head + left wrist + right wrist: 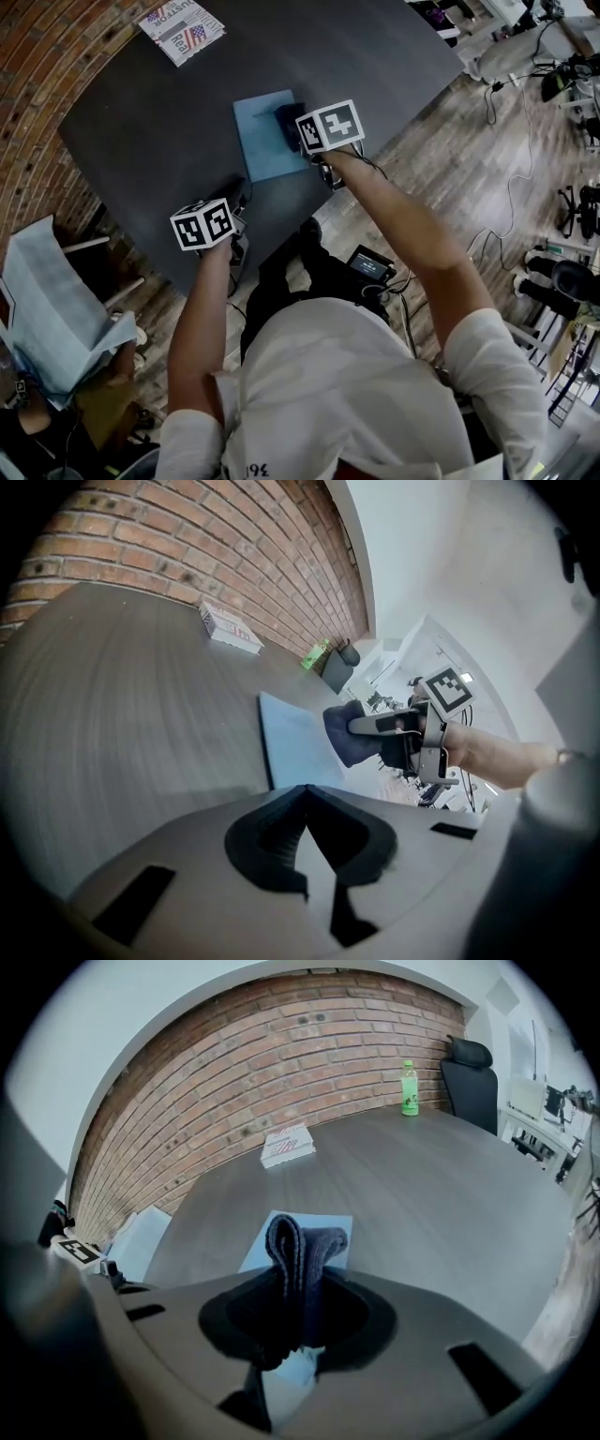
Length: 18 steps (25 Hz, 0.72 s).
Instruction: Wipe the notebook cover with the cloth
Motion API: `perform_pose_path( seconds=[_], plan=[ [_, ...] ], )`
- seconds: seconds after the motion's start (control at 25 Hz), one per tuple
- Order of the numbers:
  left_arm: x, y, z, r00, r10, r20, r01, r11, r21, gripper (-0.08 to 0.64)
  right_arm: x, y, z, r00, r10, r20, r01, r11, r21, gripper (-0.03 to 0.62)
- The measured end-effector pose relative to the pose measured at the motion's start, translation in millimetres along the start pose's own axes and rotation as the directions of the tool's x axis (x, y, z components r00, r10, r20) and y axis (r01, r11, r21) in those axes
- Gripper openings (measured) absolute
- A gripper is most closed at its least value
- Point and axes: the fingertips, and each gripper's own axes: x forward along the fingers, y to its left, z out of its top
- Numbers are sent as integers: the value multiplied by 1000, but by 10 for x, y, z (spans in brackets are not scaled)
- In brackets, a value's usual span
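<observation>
The right gripper [298, 131] had its jaws clamped on the folded dark cloth [302, 1246] at the right edge of the blue notebook [261, 136], which lay flat near the front edge of the counter [141, 122]. The left gripper [305, 791], jaws closed together on nothing, was by that front edge, apart from the notebook. Bare counter stretched beyond and to the left, up to a printed box [183, 30] at the far rim.

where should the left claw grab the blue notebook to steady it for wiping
Probably its bare left edge, coming in low from the left. The notebook lies flat, and the right claw with the cloth sits over its right side; the shut left claw must open first.
</observation>
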Motion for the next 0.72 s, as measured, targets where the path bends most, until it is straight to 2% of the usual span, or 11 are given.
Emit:
perform_pose_path(
  seconds=[0.44, 0.72],
  plan=[
    [-263, 79, 38, 999, -19, 42, 20, 1000, -17, 8, 282, 823, -174, 988, 140, -60, -142, 989, -32, 106],
    [-384, 122, 47, 998, -29, 55, 30, 999, -15, 8, 386, 1191, -364, 960, 272, -62, -265, 959, 101, 107]
  ],
)
